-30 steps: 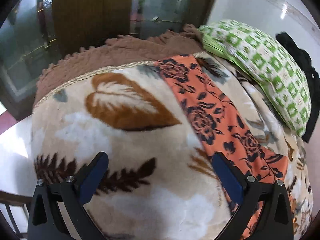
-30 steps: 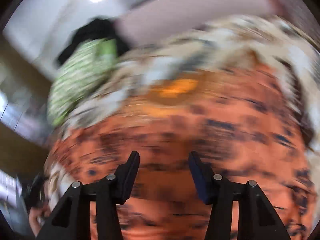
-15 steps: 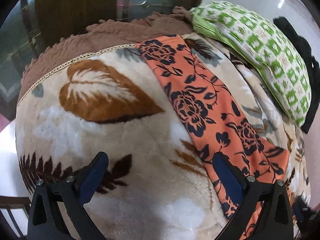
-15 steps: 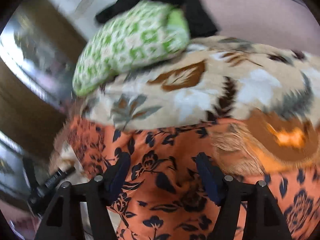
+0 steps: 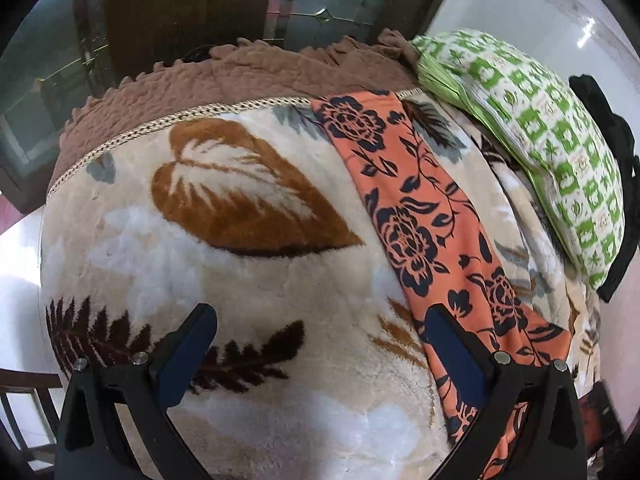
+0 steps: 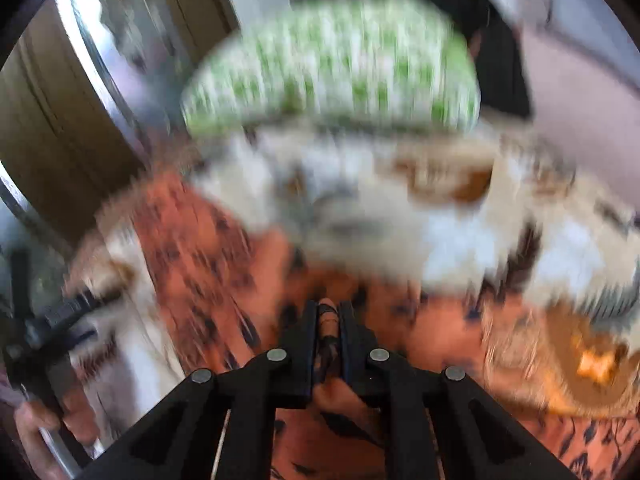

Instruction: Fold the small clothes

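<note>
The right gripper's fingers [image 6: 306,320] have just closed, pinching the orange black-flowered cloth [image 5: 416,216] on the leaf-patterned plush blanket [image 5: 224,272], ready for folding, while the left gripper [image 5: 320,340] hovers wide open, empty.

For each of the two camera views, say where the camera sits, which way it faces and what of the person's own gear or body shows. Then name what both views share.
Left wrist: on the left gripper, looking down along its open fingers at the leaf-print blanket.
Right wrist: on the right gripper, blurred, jaws just closed, pinching the orange floral garment; a hand shows at lower left.
Shared: the garment, blanket, and green-patterned pillow.
</note>
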`<state>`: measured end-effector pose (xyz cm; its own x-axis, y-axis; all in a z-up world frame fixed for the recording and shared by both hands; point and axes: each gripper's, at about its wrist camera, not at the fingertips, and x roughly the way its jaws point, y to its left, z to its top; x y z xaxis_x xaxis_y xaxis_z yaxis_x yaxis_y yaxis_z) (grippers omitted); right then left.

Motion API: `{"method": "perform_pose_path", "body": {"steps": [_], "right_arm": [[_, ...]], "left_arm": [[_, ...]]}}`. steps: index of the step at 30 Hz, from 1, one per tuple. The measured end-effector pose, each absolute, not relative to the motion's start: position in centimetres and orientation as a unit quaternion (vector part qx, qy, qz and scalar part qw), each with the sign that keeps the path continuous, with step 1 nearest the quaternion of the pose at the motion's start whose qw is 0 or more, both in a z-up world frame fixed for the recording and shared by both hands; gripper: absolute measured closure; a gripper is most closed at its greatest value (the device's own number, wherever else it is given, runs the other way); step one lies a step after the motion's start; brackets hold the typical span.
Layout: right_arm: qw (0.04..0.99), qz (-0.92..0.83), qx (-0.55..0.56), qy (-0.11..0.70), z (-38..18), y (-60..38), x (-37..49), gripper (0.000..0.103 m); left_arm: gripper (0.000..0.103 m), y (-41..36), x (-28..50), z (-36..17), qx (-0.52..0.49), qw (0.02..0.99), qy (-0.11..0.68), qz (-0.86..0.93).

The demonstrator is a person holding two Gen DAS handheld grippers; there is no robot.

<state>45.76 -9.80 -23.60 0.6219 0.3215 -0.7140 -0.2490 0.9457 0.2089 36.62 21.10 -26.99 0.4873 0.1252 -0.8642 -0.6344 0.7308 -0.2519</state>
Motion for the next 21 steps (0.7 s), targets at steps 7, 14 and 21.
{"method": "perform_pose_path", "body": {"steps": [7,14,21], "right_arm": [[0.853,0.096,0.094,0.504,-29.3,-12.1,48.9,0.087],[0.872,0.084,0.179,0.448,-28.3,-15.6,47.6,0.085],[0.901,0.119,0.261,0.326,-23.4,-19.8,44.5,0.017]], "left_arm": [[0.000,22.6,36.3,-27.8,-0.305,0.800,0.449,0.257],[0.000,22.8,36.6,-28.8,-0.321,0.795,0.452,0.245],[0.000,22.2,39.0,-29.5,-0.308,0.807,0.454,0.221]]}}
